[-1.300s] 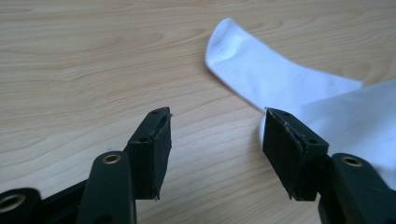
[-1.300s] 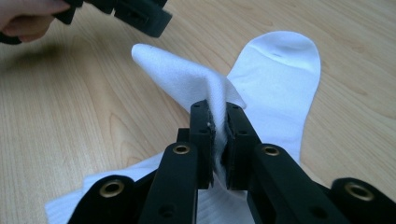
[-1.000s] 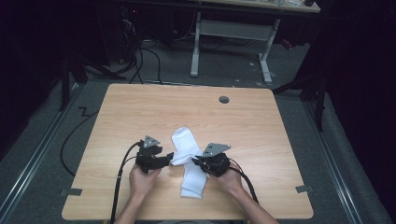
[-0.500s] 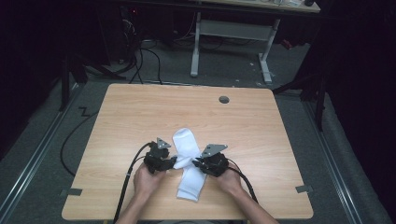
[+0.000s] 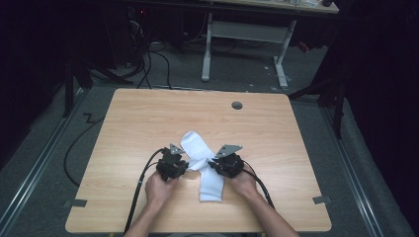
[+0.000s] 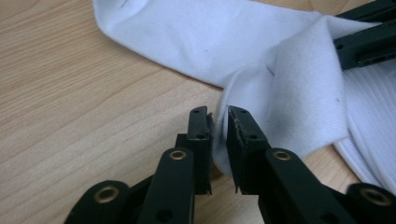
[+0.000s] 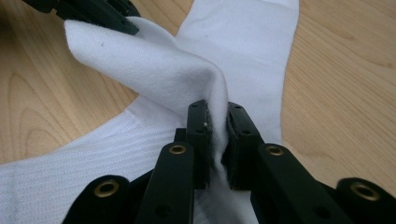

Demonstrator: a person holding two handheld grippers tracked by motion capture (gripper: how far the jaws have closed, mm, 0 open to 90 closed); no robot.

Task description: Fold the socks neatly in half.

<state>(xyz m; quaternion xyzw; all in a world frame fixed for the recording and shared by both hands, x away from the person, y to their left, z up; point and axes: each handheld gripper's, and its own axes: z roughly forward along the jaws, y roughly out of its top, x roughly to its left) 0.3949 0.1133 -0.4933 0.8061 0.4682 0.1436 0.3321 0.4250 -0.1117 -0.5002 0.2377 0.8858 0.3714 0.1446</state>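
Two white socks [image 5: 203, 165] lie crossed on the near half of your desk [image 5: 148, 123], between your two hands. One sock runs away from you toward the desk's middle and ends in a rounded tip; the other runs toward you and ends in a straight edge close to the near rim of the desk. Their fabric is plain white knit, smooth across the foot part and finely ribbed along the cuff part, as the right gripper view shows at lower left. Where the socks cross, the cloth is raised off the wood into a soft fold. Your left gripper [image 6: 218, 140] has just been closing, and its jaws now stand narrow with a rolled edge of sock between the pads; the cloth fills the gap. Your right gripper [image 7: 217, 140] pinches a raised ridge of the same fold, its jaws narrow and the fabric bunched tightly between them. In the high view, the left gripper [image 5: 182, 167] and the right gripper [image 5: 213, 165] face each other across the crossing point, near one another, each with its cable trailing back beside your forearm. A small dark round grommet [image 5: 237, 105] sits in the far part of the desk, well apart from the socks.
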